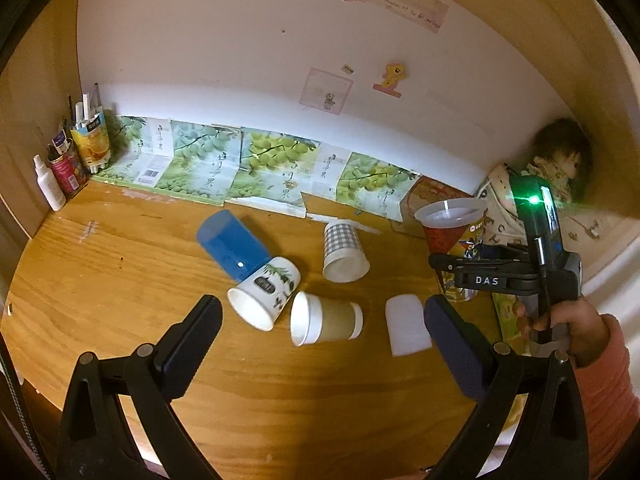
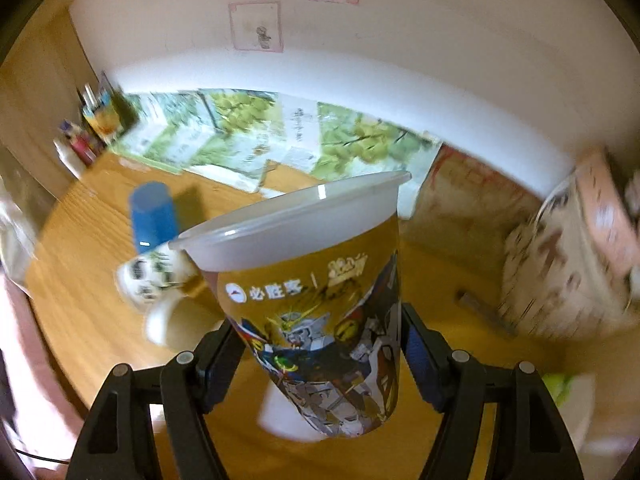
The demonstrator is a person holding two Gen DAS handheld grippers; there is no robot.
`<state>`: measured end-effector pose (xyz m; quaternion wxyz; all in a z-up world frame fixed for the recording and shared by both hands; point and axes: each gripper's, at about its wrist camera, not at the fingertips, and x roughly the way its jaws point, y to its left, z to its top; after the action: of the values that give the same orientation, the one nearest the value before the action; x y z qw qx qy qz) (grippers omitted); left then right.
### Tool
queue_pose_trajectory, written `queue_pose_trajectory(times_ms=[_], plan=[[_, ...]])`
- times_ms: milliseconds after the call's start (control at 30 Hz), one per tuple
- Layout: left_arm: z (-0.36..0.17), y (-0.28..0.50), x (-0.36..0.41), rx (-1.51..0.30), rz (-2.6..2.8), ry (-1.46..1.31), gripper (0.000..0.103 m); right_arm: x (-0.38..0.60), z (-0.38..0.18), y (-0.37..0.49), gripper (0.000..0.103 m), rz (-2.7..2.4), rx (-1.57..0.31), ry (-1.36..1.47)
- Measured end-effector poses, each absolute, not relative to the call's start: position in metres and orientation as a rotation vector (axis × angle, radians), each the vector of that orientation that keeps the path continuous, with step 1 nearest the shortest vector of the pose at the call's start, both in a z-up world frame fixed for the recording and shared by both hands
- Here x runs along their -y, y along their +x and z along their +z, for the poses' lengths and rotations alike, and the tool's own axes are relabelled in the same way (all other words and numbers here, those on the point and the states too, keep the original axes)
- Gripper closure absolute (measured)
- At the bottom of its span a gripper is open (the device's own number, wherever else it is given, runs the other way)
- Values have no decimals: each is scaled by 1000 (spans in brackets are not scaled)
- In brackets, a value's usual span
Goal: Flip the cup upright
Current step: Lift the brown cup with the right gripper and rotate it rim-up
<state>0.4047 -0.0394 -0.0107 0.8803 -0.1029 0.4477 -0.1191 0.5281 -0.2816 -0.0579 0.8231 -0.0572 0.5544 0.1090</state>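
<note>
Wooden desk (image 1: pixel 100 280) cluttered: right gripper (image 2: pixel 320 344) clamps printed plastic cup (image 2: pixel 320 312) mouth-up, set down level right; left gripper (image 1: pixel 320 320) open.

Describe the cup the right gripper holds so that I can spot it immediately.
On the wooden desk, look toward the doll in the right corner. There the right gripper clamps a gold robot-print cup, mouth upward. Unlike the paper cups lying on the desk, it has a translucent rim.
</note>
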Motion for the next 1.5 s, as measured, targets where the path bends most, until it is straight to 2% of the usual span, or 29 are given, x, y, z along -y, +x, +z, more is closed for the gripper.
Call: queue_pose_trajectory(times_ms=[267, 600, 1167, 1500], plan=[[-7, 373, 10, -938, -296, -138, 2, 271, -69, 481, 29, 181, -1326, 224], [-18, 344, -23, -985, -331, -41, 2, 243, -104, 418, 29, 126, -1392, 558], [-62, 328, -49, -1098, -392, 122, 2, 195, -182, 367, 29, 27, -1520, 848], [-85, 335, -48, -1185, -391, 149, 2, 181, -201, 368, 29, -1, -1591, 829]])
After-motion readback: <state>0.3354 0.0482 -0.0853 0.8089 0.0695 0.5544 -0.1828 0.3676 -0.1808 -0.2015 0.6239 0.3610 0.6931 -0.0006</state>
